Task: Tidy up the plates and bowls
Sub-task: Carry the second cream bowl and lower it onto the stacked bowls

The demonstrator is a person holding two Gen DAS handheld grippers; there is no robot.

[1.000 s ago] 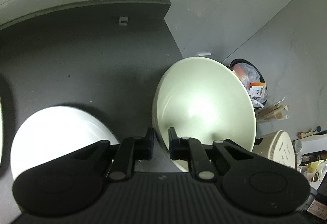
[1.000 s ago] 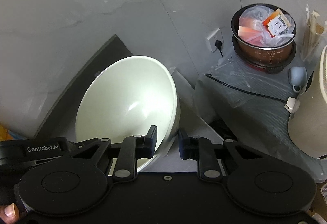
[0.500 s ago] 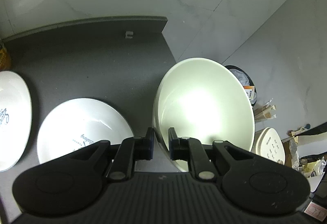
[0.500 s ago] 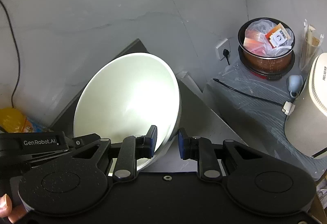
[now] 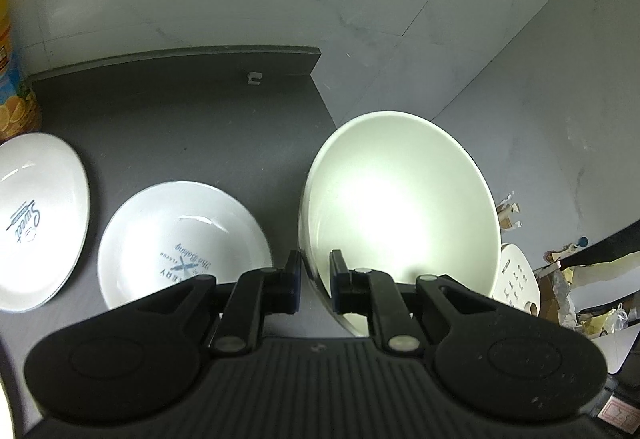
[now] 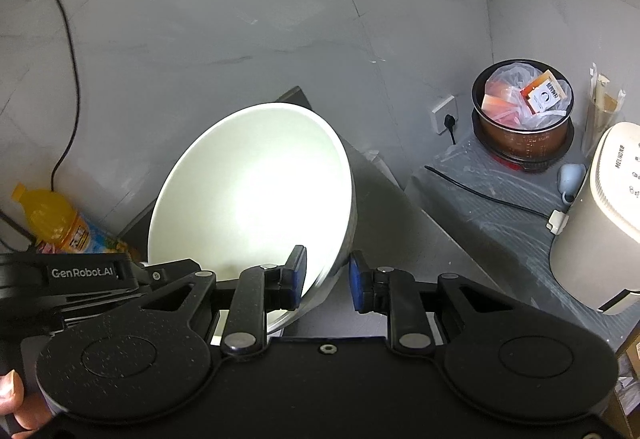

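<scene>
I am holding the pale green bowl (image 5: 400, 207) lifted over the dark counter (image 5: 180, 127), both the left gripper (image 5: 314, 281) and right gripper (image 6: 326, 279) clamped on opposite rims to keep it balanced beside the printed bowl (image 5: 180, 243).

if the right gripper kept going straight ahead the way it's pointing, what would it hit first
Likely the big white bowl: its rim already sits between the right gripper jaws, so its wall lies directly ahead, well before the grey wall.
</scene>
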